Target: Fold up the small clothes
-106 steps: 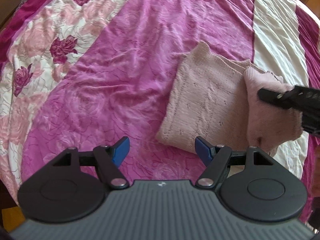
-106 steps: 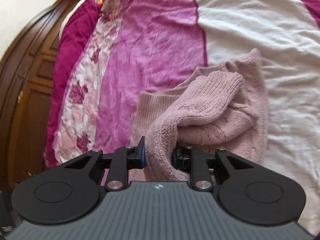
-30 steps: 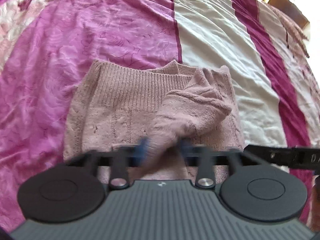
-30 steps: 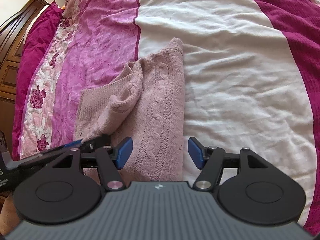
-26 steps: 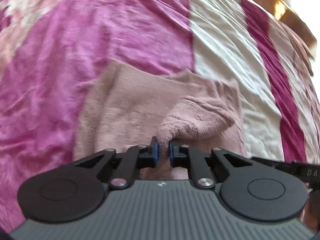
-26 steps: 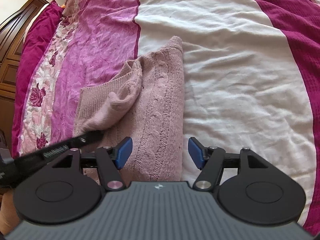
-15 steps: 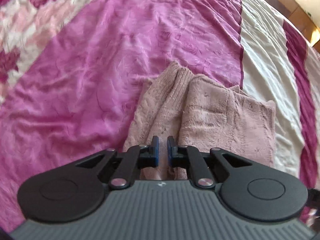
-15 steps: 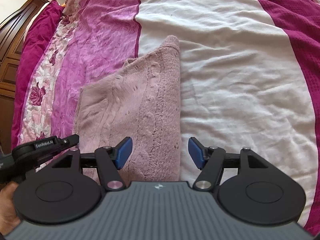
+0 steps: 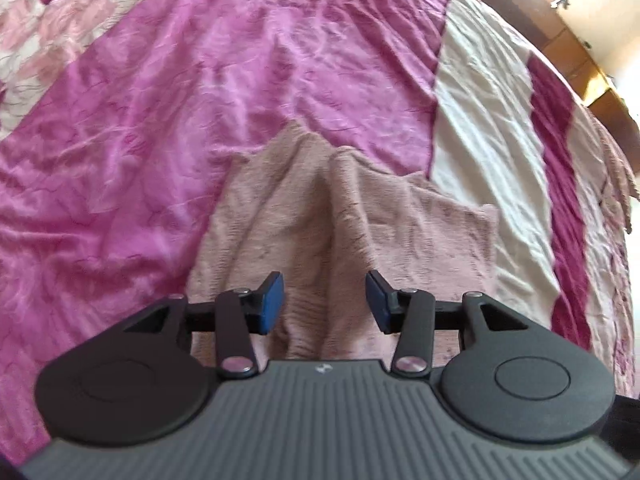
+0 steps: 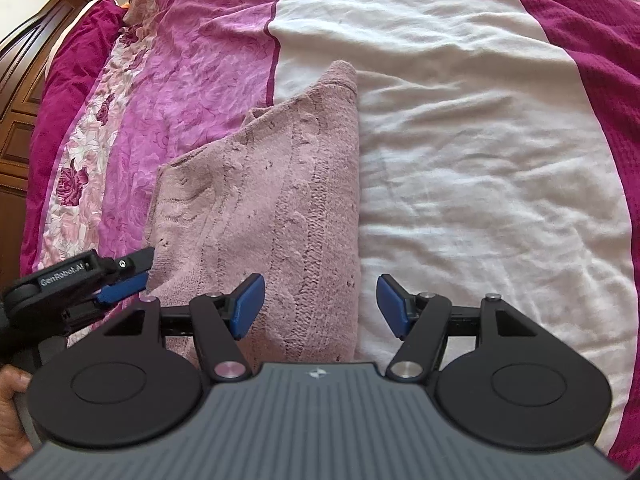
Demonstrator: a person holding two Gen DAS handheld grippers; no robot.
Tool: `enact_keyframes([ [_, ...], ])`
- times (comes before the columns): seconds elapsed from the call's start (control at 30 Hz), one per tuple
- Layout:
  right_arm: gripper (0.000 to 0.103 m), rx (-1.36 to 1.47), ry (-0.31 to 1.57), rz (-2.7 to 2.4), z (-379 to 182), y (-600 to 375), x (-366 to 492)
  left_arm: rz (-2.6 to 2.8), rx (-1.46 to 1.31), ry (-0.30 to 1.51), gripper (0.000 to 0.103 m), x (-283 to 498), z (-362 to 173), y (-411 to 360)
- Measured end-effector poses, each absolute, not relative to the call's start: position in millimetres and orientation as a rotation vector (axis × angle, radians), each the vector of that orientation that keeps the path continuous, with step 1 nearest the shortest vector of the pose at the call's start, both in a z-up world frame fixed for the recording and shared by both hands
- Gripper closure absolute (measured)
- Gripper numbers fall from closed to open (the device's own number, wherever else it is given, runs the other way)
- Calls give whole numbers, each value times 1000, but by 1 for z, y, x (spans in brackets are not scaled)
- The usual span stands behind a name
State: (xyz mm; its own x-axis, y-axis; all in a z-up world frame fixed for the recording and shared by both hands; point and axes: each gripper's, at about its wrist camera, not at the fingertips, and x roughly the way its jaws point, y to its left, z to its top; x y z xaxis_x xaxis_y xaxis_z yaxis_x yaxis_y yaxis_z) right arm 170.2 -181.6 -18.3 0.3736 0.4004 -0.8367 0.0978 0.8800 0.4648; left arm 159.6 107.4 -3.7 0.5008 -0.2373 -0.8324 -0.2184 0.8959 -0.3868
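Pink knit sweater (image 10: 272, 208) lies folded into a long narrow panel on the bedspread (image 10: 480, 140), straddling the seam between the magenta band and the white band. Cable ribs run lengthwise; right long edge looks straight, far end tapers to a corner.

Bedspread: wrinkled, striped magenta, white, deep crimson, with a rose-print strip at far left. Dark wooden furniture (image 10: 20, 80) beyond that edge.

Sweater from the left wrist view (image 9: 332, 220): a raised crease runs down the middle with two lobes of fabric either side, so the top layer is not lying flat there. The right wrist view shows none of this; from there the surface reads smooth.

Left gripper (image 9: 324, 304): jaws apart, nothing between them, poised over the near end of the sweater. Seen from the right wrist view (image 10: 124, 276) it sits at the garment's left near corner, tips touching or just short of the knit; cannot tell which.

Right gripper (image 10: 320, 308): jaws wide, empty, over the right near edge.

Step, as I judge it: lengthwise fold laid, both tools free. Next move likely calls for flattening the ridge, then pinching the near end with both and carrying it toward the far end.
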Motion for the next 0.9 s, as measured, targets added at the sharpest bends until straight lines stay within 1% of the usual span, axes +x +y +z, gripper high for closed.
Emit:
enact_keyframes([
  [0.17, 34, 476, 1184, 211, -18, -182, 172, -42, -523, 1043, 56, 163, -2, 100],
  [0.27, 34, 479, 1182, 209, -17, -182, 173, -28, -483, 1068, 53, 168, -5, 94],
  [0.5, 34, 470, 1185, 216, -19, -183, 174, 41, -348, 1152, 52, 177, -23, 84],
  [0.63, 34, 471, 1185, 213, -18, -185, 173, 77, -394, 1148, 52, 175, -26, 87],
  [0.67, 34, 470, 1185, 212, -18, -186, 172, 67, -396, 1148, 53, 175, -26, 86],
  [0.7, 34, 470, 1183, 211, -18, -186, 172, 40, -388, 1140, 62, 175, -26, 85],
  [0.73, 34, 470, 1182, 211, -18, -186, 172, 12, -384, 1130, 81, 174, -26, 85],
  [0.9, 34, 466, 1183, 216, -18, -186, 171, 9, -382, 1085, 83, 165, -8, 91],
])
